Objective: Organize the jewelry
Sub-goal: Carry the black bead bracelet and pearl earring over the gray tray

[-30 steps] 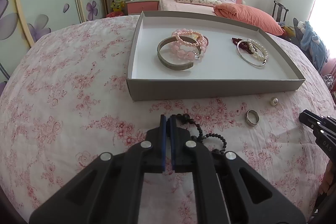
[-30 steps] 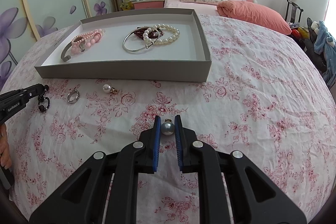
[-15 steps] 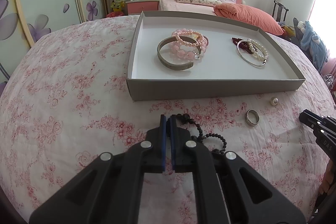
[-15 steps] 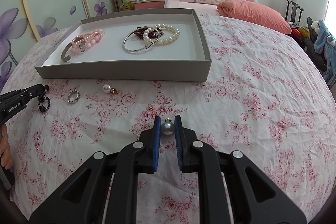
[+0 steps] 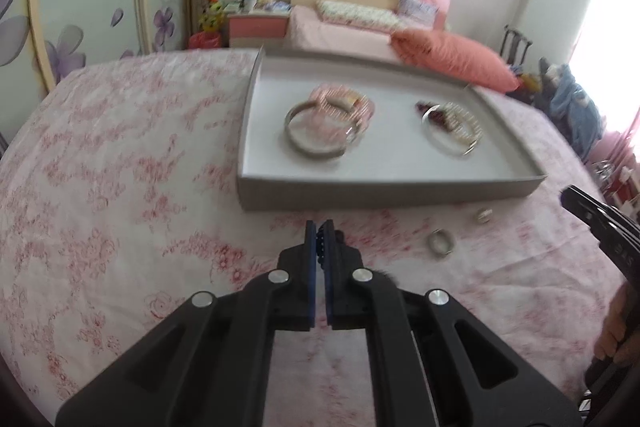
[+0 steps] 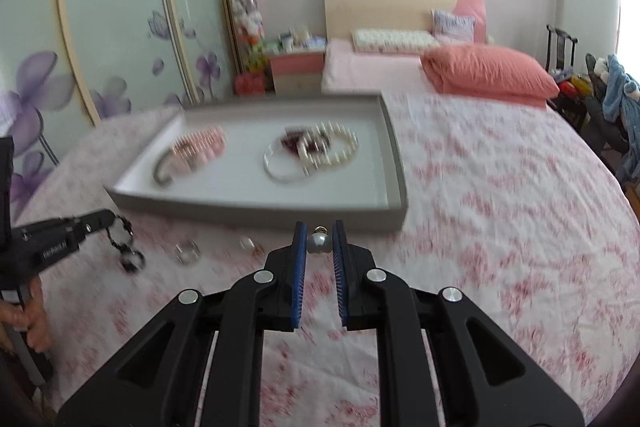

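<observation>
Lifting off the floral bedspread (image 6: 500, 187), both grippers now carry their pieces clear of the cloth, where a second ago each one sat low over it: the right gripper (image 6: 319, 241) is clamped on a pearl earring (image 6: 318, 242), and the left gripper (image 5: 319, 241) has its jaws pressed together on a black bead bracelet (image 6: 124, 245), which in the right wrist view dangles in loops from the fingertips at about nine o'clock. The grey tray (image 5: 384, 189) has slid lower and nearer in both views, so the pickups look finished and the carry to the tray is, in my judgement, what remains. Inside it lie the pink bead bracelet (image 5: 344, 99) and metal bangle (image 5: 316, 135) toward the left, and the pearl bracelet (image 6: 332, 147) with a thin silver hoop (image 6: 280, 167) toward the right. Still on the cloth near three o'clock of the left gripper are a silver ring (image 5: 440, 242) and a second small piece (image 5: 484, 214), probably the other earring, though motion blur smears it too much to be sure. From the left wrist view only a few beads show between the pads; the rest of the bracelet hangs hidden behind the fingers. A hand (image 6: 24, 319) holding the left tool is cut off at the frame edge.
</observation>
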`<state>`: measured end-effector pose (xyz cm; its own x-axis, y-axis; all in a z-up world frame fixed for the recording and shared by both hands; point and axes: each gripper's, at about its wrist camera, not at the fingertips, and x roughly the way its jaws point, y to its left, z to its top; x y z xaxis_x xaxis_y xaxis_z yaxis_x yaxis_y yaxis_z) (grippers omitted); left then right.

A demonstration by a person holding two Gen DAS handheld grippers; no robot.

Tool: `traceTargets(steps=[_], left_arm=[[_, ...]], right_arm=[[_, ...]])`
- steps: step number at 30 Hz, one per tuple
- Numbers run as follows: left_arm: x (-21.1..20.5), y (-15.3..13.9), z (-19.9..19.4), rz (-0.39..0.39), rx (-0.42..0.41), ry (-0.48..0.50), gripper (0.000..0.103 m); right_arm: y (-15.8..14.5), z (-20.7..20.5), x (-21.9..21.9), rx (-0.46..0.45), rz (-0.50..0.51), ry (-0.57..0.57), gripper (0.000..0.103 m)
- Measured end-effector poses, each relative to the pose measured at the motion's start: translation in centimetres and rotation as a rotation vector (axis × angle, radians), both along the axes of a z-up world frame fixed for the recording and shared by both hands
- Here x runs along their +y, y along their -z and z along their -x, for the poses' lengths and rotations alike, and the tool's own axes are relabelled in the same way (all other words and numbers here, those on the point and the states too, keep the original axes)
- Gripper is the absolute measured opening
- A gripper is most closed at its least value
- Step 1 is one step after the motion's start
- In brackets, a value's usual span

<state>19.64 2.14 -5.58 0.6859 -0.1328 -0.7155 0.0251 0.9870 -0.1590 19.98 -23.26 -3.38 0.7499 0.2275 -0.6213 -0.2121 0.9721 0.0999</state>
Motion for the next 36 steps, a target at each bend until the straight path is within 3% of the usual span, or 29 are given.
traceTargets(steps=[7, 19, 27, 36], left_arm=[[-0.6, -3.6, 1.1, 0.044, -0.085, 0.036, 0.005], [-1.8, -8.5, -0.1, 0.016, -0.216, 0.044, 0.004], [-2.6, -10.0, -2.7, 0.006, -0.245, 0.04, 0.004], [-2.8, -9.8, -5.7, 0.0, -0.248, 0.033, 0.004]], right_arm=[[-2.7, -0.1, 1.1, -0.083, -0.059, -0.023, 0.014], [-5.3, -0.9, 3.2, -0.21, -0.058, -0.031, 0.014], [-6.2, -2.8, 3.7, -0.256, -0.065, -0.021, 0.014], [-5.7, -5.6, 4.2, -0.246, -0.059, -0.002, 0.014]])
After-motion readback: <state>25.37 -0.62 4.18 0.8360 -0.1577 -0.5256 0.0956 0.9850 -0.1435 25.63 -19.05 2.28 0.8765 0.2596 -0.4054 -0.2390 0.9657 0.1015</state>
